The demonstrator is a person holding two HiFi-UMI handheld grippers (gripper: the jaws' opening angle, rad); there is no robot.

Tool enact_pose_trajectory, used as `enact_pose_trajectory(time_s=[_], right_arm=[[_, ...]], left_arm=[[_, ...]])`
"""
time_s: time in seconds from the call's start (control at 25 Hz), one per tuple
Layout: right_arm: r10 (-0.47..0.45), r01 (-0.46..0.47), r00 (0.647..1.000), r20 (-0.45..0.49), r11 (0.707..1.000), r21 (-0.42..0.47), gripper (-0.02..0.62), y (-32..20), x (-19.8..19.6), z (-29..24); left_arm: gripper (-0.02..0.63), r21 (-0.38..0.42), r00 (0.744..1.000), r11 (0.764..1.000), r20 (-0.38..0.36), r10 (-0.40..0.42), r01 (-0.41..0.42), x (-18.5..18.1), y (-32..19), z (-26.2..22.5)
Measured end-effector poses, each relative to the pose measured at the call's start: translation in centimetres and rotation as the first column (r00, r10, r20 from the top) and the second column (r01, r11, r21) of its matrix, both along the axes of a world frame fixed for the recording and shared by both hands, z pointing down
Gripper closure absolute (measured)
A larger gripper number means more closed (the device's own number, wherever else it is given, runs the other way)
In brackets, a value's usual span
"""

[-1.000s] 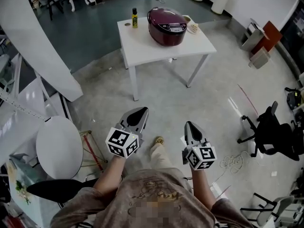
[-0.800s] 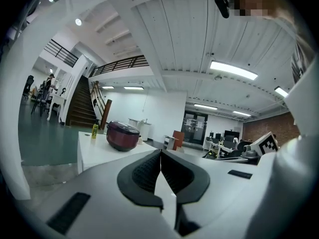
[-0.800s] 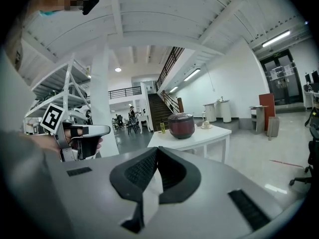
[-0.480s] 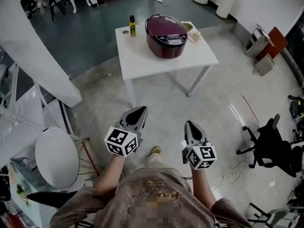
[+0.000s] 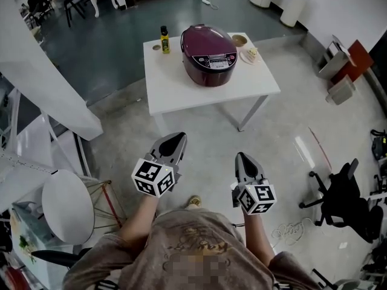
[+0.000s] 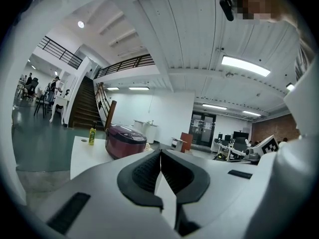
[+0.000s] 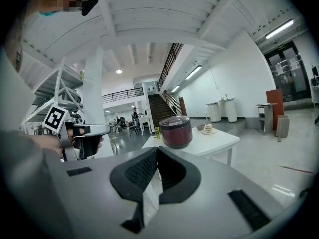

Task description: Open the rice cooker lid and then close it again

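Rice cooker: there it sits, a dark maroon, rounded, glossy plastic rice cooker (image 5: 209, 54) near the middle of the worktop, at 12 o'clock from both grippers and well apart from them.
Lid: down and shut, a smooth dome, with the pale control panel facing this way.
Worktop: a plain white, matte, square table (image 5: 181, 92) on slim white legs.
Bottle: a small yellow bottle with a dark cap (image 5: 164, 39), upright at 10 o'clock of the cooker, near the far left corner.
Bowl: a small round bowl (image 5: 240, 40) at 2 o'clock of the cooker.
Plate: a little white plate (image 5: 250, 55) at 3 o'clock of the cooker; what lies on it is too small to tell.
Left hand-held gripper (image 5: 179, 136): smooth grey shell, black ribbed pads, clenched tight on nothing, aimed level towards the cooker.
Right hand-held gripper (image 5: 242, 157): same grey shell, ribbed pads pressed together, nothing between them.
Floor: pale, polished concrete floor (image 5: 205, 138) underfoot, and a teal floor patch (image 5: 115, 41) at 11 o'clock.
Room: a big open hall with a white ribbed ceiling (image 6: 164, 44) and a dark staircase (image 6: 82, 106). A black office chair (image 5: 341, 189) stands at 3 o'clock and a round white tabletop (image 5: 68, 205) at 8 o'clock.
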State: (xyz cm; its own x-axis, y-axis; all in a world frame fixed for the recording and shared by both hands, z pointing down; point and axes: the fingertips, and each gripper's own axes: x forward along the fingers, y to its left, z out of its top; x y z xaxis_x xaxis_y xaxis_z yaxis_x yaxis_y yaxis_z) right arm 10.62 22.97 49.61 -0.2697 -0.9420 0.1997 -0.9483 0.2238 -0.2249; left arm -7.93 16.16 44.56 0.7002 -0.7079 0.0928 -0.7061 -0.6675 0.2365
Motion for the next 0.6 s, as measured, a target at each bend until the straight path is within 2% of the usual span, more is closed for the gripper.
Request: enact_pose_trajectory(time_s=[0.6], right_arm=[[-0.045, 0.044, 0.999, 0.016, 0.999, 0.010, 0.594, -6.0, 2.4, 0.3]], left_arm=[[0.584, 0.027, 0.998, 0.998, 0.007, -0.056, 0.055, 1.8, -5.7, -0.6]])
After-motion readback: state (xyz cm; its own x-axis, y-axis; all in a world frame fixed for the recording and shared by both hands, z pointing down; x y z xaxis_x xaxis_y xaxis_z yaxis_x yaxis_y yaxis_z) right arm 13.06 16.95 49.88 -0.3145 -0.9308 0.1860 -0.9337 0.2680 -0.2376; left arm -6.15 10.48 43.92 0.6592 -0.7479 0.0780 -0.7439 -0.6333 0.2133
